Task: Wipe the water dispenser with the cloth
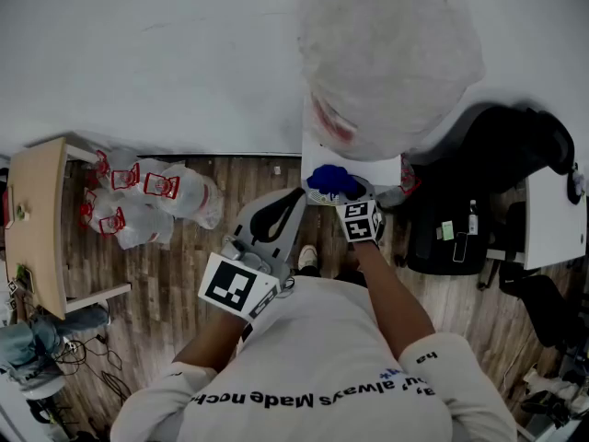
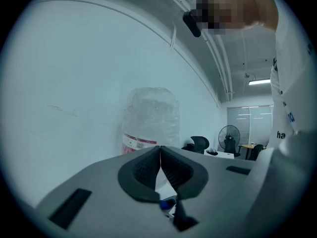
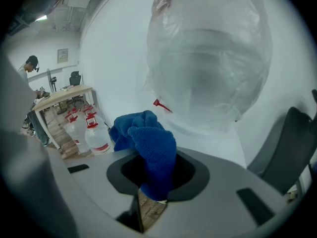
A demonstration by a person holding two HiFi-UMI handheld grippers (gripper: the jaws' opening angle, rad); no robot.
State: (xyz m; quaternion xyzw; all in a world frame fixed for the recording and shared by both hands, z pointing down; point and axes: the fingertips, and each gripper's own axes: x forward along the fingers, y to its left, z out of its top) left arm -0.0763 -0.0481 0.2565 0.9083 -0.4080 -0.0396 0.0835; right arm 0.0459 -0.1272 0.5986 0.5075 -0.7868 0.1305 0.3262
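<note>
Standing upright just ahead of the right gripper (image 1: 342,194): a white water dispenser (image 1: 377,171), long axis vertical. A clear water bottle (image 1: 386,58) sits inverted on top, neck down. The bottle label (image 2: 141,142) is red and white, print too small to read. The shirt (image 1: 313,357) print is partly legible: "always Made". Spare bottles (image 1: 138,201) with red caps lie on the floor, left of the left gripper (image 1: 276,217). Left gripper: jaws pressed together, nothing between, aimed at the bottle. Right gripper: jaws clamped on a blue cloth (image 1: 331,179). The cloth is bunched and stands up out of the jaws at the dispenser's front; contact unclear.
</note>
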